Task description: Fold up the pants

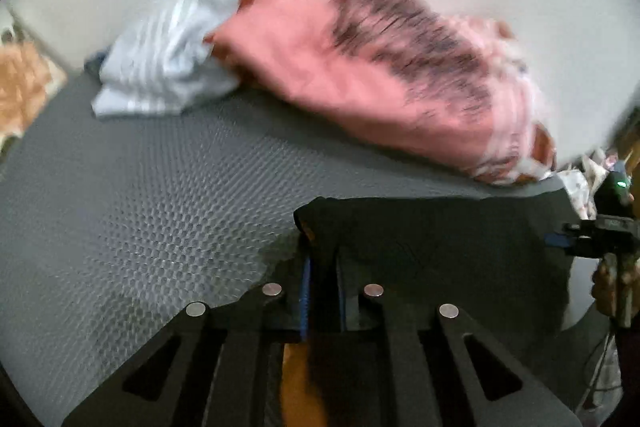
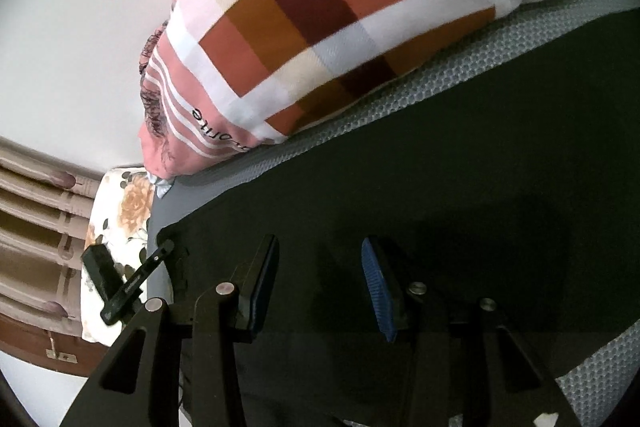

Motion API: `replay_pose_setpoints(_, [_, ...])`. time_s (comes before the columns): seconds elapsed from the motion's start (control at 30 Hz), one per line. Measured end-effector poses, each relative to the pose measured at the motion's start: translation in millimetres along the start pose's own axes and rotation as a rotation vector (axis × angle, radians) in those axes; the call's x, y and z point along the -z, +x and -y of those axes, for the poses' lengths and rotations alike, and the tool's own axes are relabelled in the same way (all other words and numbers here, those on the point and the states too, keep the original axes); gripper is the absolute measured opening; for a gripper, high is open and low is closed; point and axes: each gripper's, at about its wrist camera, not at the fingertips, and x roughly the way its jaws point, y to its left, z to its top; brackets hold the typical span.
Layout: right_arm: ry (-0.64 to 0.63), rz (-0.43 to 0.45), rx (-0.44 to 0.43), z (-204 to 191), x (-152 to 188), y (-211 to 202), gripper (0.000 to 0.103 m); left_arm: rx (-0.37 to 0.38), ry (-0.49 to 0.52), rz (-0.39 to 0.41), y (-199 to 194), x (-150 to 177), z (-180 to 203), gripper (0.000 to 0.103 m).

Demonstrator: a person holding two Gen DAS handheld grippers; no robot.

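Observation:
The black pants (image 1: 420, 243) lie on a grey textured mat (image 1: 132, 211). My left gripper (image 1: 322, 267) is shut on a corner of the pants, with dark cloth pinched between its blue pads. In the right wrist view the pants (image 2: 460, 195) spread wide across the mat (image 2: 440, 75). My right gripper (image 2: 320, 267) is open just above the pants cloth, its blue-padded fingers (image 2: 378, 291) apart with nothing between them. The other gripper (image 2: 132, 279) shows at the pants' far left edge.
A pink garment with a dark print (image 1: 380, 67) and a white striped garment (image 1: 160, 67) lie at the mat's back. A checked pillow (image 2: 340, 7) lies beside the pants. A floral sheet (image 2: 120, 227) and a wooden bed frame (image 2: 36, 227) are at left.

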Motion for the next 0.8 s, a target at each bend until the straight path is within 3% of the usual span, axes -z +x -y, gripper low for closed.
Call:
replay_pose_setpoints(0.13, [0.134,0.014,-0.114,26.1,-10.9,-13.2,0.042,0.03,0.144,0.186,-61.8,16.4,47.2,0.01])
replay_pose_setpoints(0.23, [0.221,0.017,-0.185,38.8,-19.4,-19.7,0.043,0.054,0.252,0.251,-99.6,37.1,75.6,0.01])
replay_pose_setpoints(0.4, [0.288,0.008,-0.192,46.8,-31.6,-25.0,0.058,0.093,0.289,0.263,-135.6,77.8,105.2,0.01])
replay_pose_setpoints(0.7, [0.312,-0.061,-0.124,49.3,-43.7,-11.3,0.058,0.133,0.267,0.261,-171.2,142.3,139.7,0.01])
replay_pose_setpoints(0.77, [0.302,-0.042,-0.113,53.4,-43.6,-12.9,0.044,0.135,0.245,0.234,-173.1,153.0,142.0,0.01])
replay_pose_setpoints(0.8, [0.29,-0.033,-0.094,55.1,-41.7,-15.3,0.014,0.133,0.222,0.215,-170.7,156.4,139.5,0.01])
